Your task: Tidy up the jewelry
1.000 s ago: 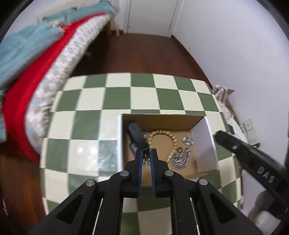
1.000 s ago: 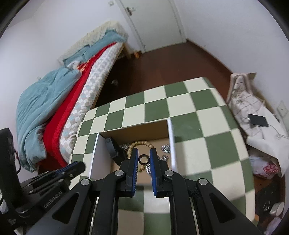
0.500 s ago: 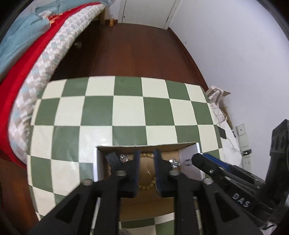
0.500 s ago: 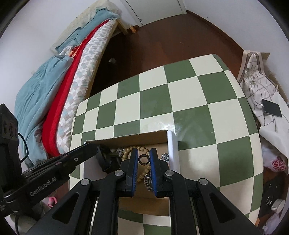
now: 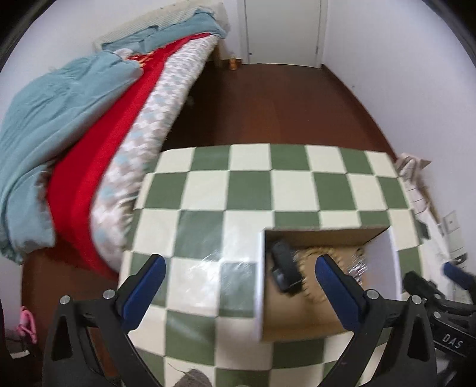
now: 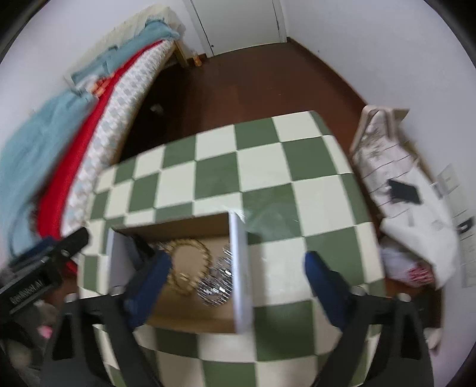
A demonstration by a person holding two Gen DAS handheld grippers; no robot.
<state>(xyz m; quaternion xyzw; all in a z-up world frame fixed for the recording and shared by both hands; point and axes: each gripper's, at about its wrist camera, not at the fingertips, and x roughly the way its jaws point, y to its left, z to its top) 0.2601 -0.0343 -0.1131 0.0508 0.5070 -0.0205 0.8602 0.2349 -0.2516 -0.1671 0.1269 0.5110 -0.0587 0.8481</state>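
- Holding my left tongs (image 5: 239, 277) and right tongs (image 6: 236, 268) wide apart and empty above the near table edge, I judge both are finished dropping pieces.
- The open brown cardboard box with white side flaps (image 6: 239, 268) keeps the jewelry together: a tan beaded bracelet (image 6: 189, 268), a silvery chain heap (image 6: 215, 287) on its right, a black clip-like piece (image 5: 284, 269) on its left.
- The box sits on the green-and-cream checkered table (image 5: 250, 184).
- Farther off: dark wooden floor (image 5: 267, 104), a bed with red and teal blankets (image 5: 74, 134) at left, a white door (image 6: 238, 23).
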